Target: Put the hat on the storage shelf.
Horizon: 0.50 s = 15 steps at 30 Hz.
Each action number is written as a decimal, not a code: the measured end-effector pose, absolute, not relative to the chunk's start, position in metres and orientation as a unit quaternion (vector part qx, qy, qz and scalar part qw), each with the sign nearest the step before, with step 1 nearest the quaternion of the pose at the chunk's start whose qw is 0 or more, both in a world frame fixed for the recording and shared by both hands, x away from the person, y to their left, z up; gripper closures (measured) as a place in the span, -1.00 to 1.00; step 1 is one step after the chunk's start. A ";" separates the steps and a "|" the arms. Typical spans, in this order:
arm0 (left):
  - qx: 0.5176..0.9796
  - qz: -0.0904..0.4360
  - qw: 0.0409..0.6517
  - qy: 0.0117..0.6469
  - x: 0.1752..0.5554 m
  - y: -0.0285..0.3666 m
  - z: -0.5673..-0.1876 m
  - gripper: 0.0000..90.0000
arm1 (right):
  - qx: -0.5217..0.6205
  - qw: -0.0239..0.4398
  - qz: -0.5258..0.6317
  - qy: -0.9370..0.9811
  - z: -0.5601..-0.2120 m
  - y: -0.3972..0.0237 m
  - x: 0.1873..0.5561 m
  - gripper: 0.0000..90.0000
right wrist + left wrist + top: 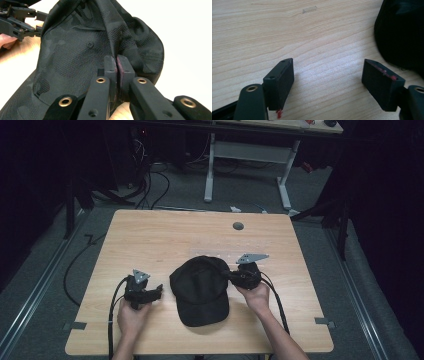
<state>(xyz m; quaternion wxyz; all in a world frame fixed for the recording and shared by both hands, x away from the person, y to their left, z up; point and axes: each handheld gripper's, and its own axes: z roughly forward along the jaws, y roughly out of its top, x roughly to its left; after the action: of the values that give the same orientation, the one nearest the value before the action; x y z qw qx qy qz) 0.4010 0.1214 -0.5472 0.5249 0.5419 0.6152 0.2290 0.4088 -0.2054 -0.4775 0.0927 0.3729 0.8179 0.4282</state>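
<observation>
The table (150, 235) supports the black cap (201, 290) at lower centre of the high view, brim toward me. My right gripper (234, 276) pinches a fold of its crown to lift it; my left gripper (159, 289) waits spread, beside its left edge.

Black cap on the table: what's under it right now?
The black cap lies on the bare wooden table, its side fabric pinched by the right gripper. Whatever lies beneath its crown is covered, so I can't tell.

High view overhead facing forward, gripper views close, sharing cap (202, 290)
</observation>
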 end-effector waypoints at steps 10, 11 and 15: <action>0.553 0.219 0.523 0.610 0.401 0.119 -0.548 -0.57 | 0.350 0.097 0.446 0.818 -0.463 -0.210 0.398 0.96; 0.554 0.219 0.523 0.610 0.401 0.119 -0.548 -0.58 | 0.350 0.097 0.447 0.818 -0.462 -0.211 0.397 0.96; 0.559 0.216 0.524 0.606 0.401 0.119 -0.548 -0.59 | 0.347 0.099 0.457 0.813 -0.454 -0.217 0.392 0.96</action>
<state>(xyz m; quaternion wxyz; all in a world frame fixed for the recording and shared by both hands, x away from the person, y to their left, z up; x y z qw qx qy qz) 0.4009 0.1192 -0.5477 0.5239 0.5585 0.6056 0.2164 0.3924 -0.2172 -0.4537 0.0990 0.3465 0.8131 0.4571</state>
